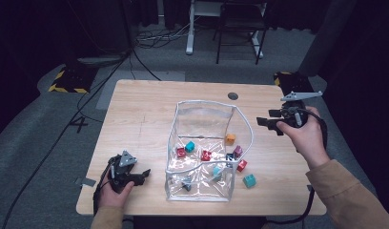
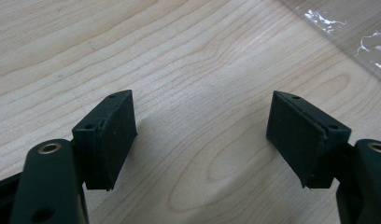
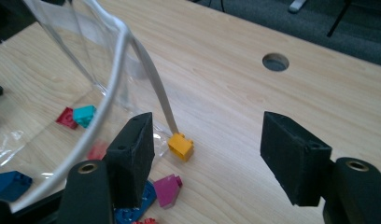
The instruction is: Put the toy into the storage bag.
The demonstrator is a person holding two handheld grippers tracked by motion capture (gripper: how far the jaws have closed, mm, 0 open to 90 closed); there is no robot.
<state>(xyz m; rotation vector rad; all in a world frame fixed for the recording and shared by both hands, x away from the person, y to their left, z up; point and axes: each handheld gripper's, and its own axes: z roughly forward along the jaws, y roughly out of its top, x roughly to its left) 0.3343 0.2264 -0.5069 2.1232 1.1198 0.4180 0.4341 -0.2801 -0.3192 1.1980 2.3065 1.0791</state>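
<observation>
Standing open-topped near the middle of the wooden worktop (image 1: 135, 119), a clear plastic bag (image 1: 204, 114) holds small coloured bricks. An orange brick (image 3: 180, 146) lies at the bag's far right corner, a magenta brick (image 3: 167, 189) nearer. One teal brick (image 1: 249, 180) sits outside, just right of the bag. The left tool (image 1: 141, 175) rests low on the worktop to the bag's left, its jaws spread wide over bare wood with nothing between them. The right tool (image 1: 265, 123) is held above the worktop beside the bag's right wall, jaws also apart and empty.
</observation>
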